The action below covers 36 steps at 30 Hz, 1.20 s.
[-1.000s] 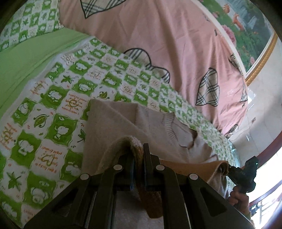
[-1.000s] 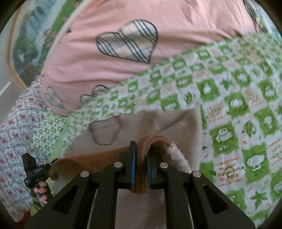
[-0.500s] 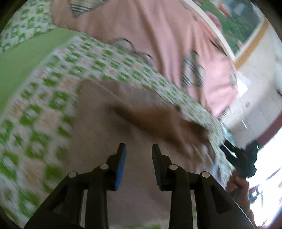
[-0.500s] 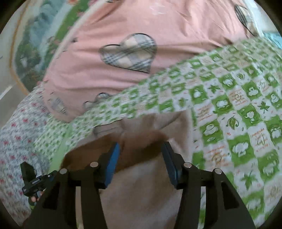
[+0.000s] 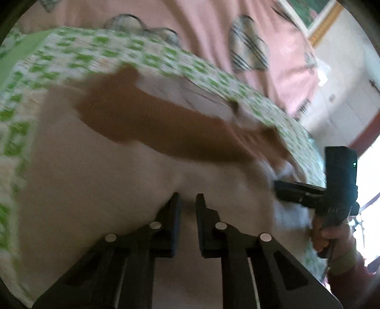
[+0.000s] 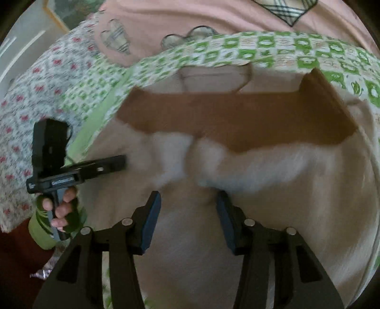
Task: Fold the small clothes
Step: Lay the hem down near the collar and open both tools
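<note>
A small beige sweater (image 5: 95, 178) lies on the bed, its brown hem band (image 5: 154, 123) folded up across the chest below the neckline (image 6: 213, 78). White fleecy lining (image 6: 171, 154) shows under the band (image 6: 237, 114). My left gripper (image 5: 187, 199) sits low over the near fold. Its jaws are closing and almost together, with a tuck of beige cloth between them. My right gripper (image 6: 188, 202) stands wide, its jaws closing slightly, and a hump of the sweater (image 6: 296, 190) lies between the blue pads without touching them. Each gripper also appears in the other's view, the left gripper (image 6: 122, 162) and the right gripper (image 5: 276, 190).
A green checked sheet (image 5: 142, 54) lies under the sweater. Behind it is a pink quilt (image 5: 213, 19) with plaid hearts. A grey cover (image 6: 35, 83) with red flowers hangs at the bed's side. A person's hands (image 6: 61, 209) (image 5: 332, 235) hold the gripper handles.
Both grippers let go of the brown hem, which now lies flat across the sweater. Both drew back toward the near fold. The right jaws spread wide; the left opened, then narrowed again.
</note>
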### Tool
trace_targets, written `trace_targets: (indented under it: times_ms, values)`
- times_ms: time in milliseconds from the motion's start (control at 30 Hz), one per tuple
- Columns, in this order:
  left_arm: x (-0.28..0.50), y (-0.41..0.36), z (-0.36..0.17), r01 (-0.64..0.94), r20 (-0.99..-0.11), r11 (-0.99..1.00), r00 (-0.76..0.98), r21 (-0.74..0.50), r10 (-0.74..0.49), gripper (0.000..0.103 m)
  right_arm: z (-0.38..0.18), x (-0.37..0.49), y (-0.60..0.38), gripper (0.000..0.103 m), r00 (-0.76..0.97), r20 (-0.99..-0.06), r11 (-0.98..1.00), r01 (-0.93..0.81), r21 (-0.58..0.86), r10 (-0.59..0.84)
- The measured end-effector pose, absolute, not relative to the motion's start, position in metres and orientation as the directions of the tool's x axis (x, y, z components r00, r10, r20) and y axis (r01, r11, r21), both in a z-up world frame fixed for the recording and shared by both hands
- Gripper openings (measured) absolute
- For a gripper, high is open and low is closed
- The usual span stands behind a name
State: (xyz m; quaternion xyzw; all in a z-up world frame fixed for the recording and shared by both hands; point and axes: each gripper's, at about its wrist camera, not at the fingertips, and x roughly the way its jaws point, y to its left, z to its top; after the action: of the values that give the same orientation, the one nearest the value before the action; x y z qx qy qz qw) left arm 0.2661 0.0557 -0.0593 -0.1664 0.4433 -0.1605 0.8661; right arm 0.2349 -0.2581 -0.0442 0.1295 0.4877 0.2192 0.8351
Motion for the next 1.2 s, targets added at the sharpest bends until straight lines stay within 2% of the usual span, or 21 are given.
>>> trace_targets:
  times_ms: [100,167,233,333,467,600,767,900,1000,1200]
  values:
    - [0.278,0.093,-0.059,0.047,-0.722,0.917,0.601,-0.395,-0.342,0.011,-0.043,0.266,-0.275,0.046,0.484,-0.78,0.917,-0.159,0.367,0.396]
    - [0.285,0.115,-0.061,0.021,-0.708,0.904,0.614,-0.428,-0.349,0.008,-0.044,0.282,-0.289,0.038,0.534,-0.787,0.945,-0.081,0.317,0.31]
    - [0.284,0.127,-0.062,0.025,-0.688,0.89,0.624,-0.455,-0.369,0.006,-0.044,0.288,-0.304,0.031,0.561,-0.78,0.942,-0.004,0.335,0.28]
    - [0.277,0.132,-0.058,0.013,-0.685,0.901,0.645,-0.434,-0.339,0.007,-0.039,0.279,-0.324,0.03,0.616,-0.743,0.911,0.096,0.4,0.262]
    - [0.256,0.139,-0.054,-0.04,-0.699,0.906,0.651,-0.421,-0.296,0.009,-0.028,0.248,-0.327,0.033,0.632,-0.728,0.899,0.112,0.423,0.264]
    - [0.221,0.129,-0.039,-0.041,-0.694,0.914,0.664,-0.404,-0.277,0.016,-0.018,0.205,-0.32,0.04,0.641,-0.7,0.887,0.062,0.458,0.316]
    - [0.168,0.104,-0.027,-0.01,-0.666,0.888,0.666,-0.459,-0.337,0.021,-0.019,0.154,-0.302,0.045,0.638,-0.68,0.871,0.027,0.49,0.363]
    - [0.134,0.088,-0.038,-0.041,-0.662,0.843,0.64,-0.537,-0.391,0.033,-0.023,0.121,-0.297,0.047,0.636,-0.672,0.854,0.04,0.519,0.379]
    - [0.111,0.082,-0.051,-0.091,-0.655,0.805,0.638,-0.586,-0.405,0.048,-0.027,0.1,-0.293,0.048,0.634,-0.671,0.845,0.052,0.533,0.384]
    - [0.094,0.068,-0.065,-0.111,-0.666,0.787,0.611,-0.607,-0.428,0.051,-0.03,0.074,-0.286,0.05,0.629,-0.669,0.833,0.059,0.55,0.397]
